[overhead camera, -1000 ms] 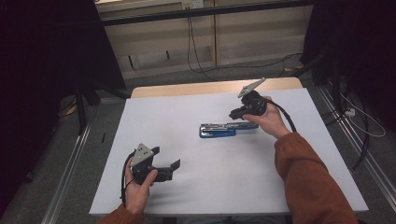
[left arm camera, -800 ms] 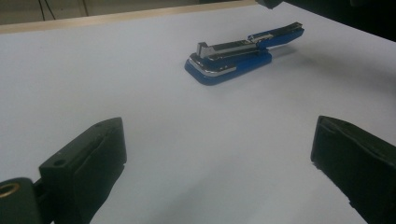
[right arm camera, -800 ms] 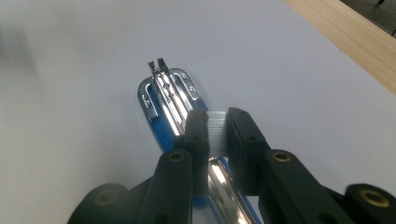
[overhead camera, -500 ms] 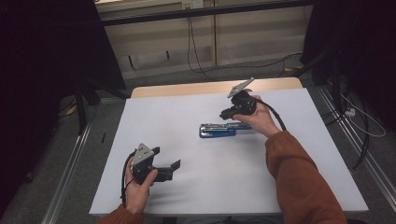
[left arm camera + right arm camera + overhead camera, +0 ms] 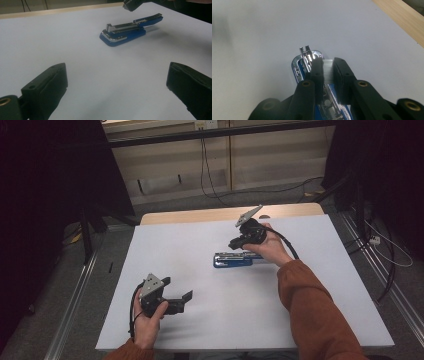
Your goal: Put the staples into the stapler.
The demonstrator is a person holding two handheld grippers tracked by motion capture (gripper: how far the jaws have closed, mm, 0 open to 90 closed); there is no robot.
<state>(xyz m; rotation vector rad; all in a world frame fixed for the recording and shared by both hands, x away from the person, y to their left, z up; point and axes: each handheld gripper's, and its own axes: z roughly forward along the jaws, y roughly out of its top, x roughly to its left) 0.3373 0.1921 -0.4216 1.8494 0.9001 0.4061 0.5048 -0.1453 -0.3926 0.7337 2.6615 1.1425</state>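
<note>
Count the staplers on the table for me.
1. A blue stapler lies open mid-table, under the right gripper, which holds a strip of staples.

Dim, even light falls on the pale worktop [image 5: 320,285]; surroundings sink into black, shadows stay soft, and the close views are grainy.

A white sheet [image 5: 310,305] covers the wooden table [image 5: 200,215]; black cables [image 5: 210,175], probably power leads, cross the floor behind.

We see our right gripper [image 5: 239,243], clamping a strip of staples [image 5: 328,71], now moved left over the open blue stapler [image 5: 233,259].
</note>
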